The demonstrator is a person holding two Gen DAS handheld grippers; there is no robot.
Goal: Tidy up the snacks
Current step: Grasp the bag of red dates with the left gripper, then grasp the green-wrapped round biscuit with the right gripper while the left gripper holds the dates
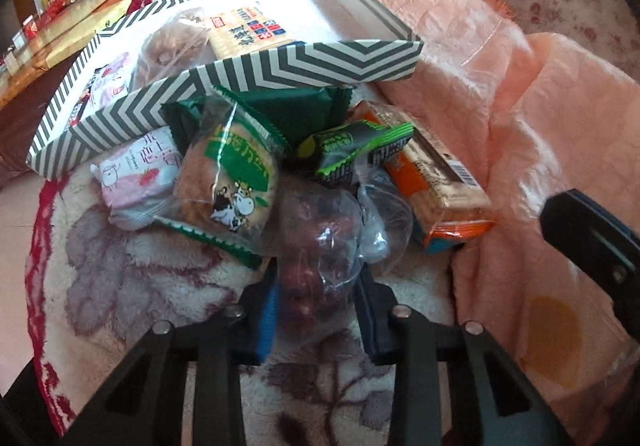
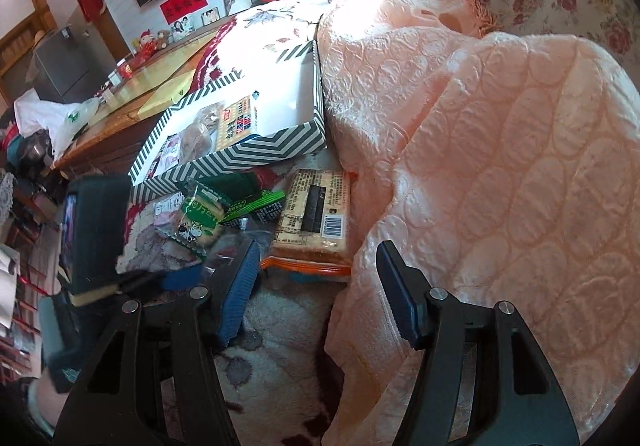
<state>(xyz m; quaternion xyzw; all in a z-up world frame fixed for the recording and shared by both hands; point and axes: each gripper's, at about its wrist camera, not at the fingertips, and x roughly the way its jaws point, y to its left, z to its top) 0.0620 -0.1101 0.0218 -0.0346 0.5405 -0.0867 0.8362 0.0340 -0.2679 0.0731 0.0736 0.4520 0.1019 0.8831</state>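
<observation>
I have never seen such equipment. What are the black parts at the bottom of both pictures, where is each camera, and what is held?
The black parts are hand-held grippers; a person holds one in each hand, and each carries a camera looking along its jaws. On a flowered blanket lie loose snacks before a striped box already holding some. The left gripper has its jaws around a clear bag of dark red snacks. The right gripper is open and empty, beside the orange cracker pack and a pink quilt.
</observation>
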